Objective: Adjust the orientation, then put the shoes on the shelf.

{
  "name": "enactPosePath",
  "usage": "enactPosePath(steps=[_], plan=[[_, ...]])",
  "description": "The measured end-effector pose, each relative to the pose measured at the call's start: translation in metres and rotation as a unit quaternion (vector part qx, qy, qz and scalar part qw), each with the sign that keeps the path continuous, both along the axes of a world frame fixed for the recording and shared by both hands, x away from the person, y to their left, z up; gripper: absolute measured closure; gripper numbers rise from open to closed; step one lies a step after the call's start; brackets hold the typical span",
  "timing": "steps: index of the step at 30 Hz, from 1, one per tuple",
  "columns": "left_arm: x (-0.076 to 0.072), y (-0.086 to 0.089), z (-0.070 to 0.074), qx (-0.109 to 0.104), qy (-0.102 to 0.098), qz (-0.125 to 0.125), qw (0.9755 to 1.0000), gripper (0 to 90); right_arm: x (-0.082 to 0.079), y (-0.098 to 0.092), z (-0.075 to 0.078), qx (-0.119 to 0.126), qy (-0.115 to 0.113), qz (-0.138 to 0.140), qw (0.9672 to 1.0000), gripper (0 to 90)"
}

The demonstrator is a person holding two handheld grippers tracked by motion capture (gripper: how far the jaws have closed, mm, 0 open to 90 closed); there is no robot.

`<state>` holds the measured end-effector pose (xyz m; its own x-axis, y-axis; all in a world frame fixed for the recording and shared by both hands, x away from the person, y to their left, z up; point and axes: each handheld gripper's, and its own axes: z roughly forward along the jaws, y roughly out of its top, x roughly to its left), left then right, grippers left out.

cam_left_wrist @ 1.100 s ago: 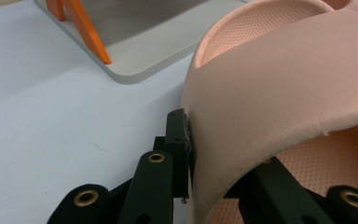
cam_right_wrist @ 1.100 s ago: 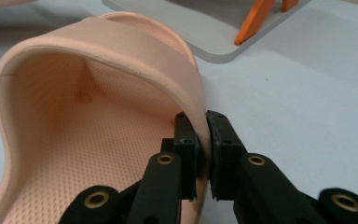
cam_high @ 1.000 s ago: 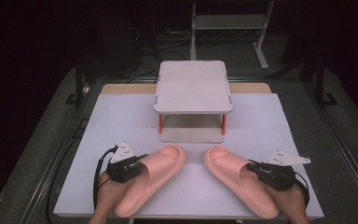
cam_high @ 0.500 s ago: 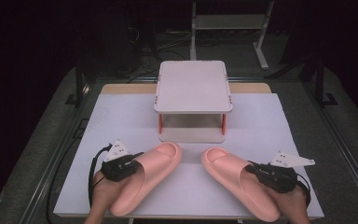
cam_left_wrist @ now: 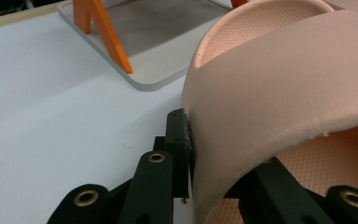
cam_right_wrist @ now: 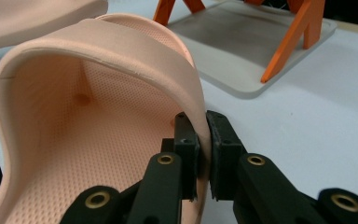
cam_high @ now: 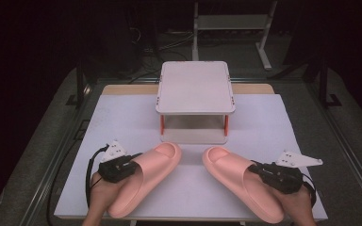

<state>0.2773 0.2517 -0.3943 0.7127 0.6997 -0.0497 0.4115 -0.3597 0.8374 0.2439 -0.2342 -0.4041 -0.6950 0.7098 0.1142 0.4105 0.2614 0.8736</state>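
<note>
Two pink slide sandals lie on the white table cover, toes angled toward the small rack. My left gripper is shut on the strap of the left sandal; in the left gripper view one pad presses the strap's outer side and the other jaw sits under it. My right gripper is shut on the right sandal; the right gripper view shows the strap's edge pinched between both pads. A hand holds each gripper at the table's front edge.
A small two-tier rack with a pale top and orange legs stands at the table's middle back; its lower shelf is bare. Dark floor, cables and a metal stand lie beyond the table.
Both sandals have shifted slightly: the left one slid a little left and forward, the right one a little left. Both grips hold as before.
</note>
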Motion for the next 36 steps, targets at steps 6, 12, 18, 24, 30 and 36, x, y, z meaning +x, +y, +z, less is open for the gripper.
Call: enactPosePath(steps=[6,12,18,24,30,36], plan=[[-0.005,0.001,0.02,0.003,-0.015,-0.005,0.9999,78.5,0.001,-0.001,0.016,-0.001,-0.005,0.008,1.0,83.1],[-0.005,0.006,0.036,0.014,-0.027,-0.008,0.9995,78.4,-0.003,-0.004,0.038,0.0,-0.015,0.014,0.9998,83.1],[-0.004,0.004,0.046,0.019,-0.033,-0.014,0.9992,78.4,-0.006,-0.008,0.047,0.002,-0.02,0.017,0.9997,83.0],[-0.004,0.001,0.052,0.018,-0.035,-0.02,0.999,78.4,-0.008,-0.009,0.05,0.013,-0.018,0.022,0.9995,82.9],[0.0,0.0,0.061,0.02,-0.039,-0.023,0.9988,78.4,-0.006,-0.011,0.057,0.023,-0.021,0.024,0.9992,83.0],[0.006,0.0,0.077,0.025,-0.048,-0.026,0.9982,78.4,-0.001,-0.007,0.07,0.028,-0.022,0.036,0.9987,83.0]])
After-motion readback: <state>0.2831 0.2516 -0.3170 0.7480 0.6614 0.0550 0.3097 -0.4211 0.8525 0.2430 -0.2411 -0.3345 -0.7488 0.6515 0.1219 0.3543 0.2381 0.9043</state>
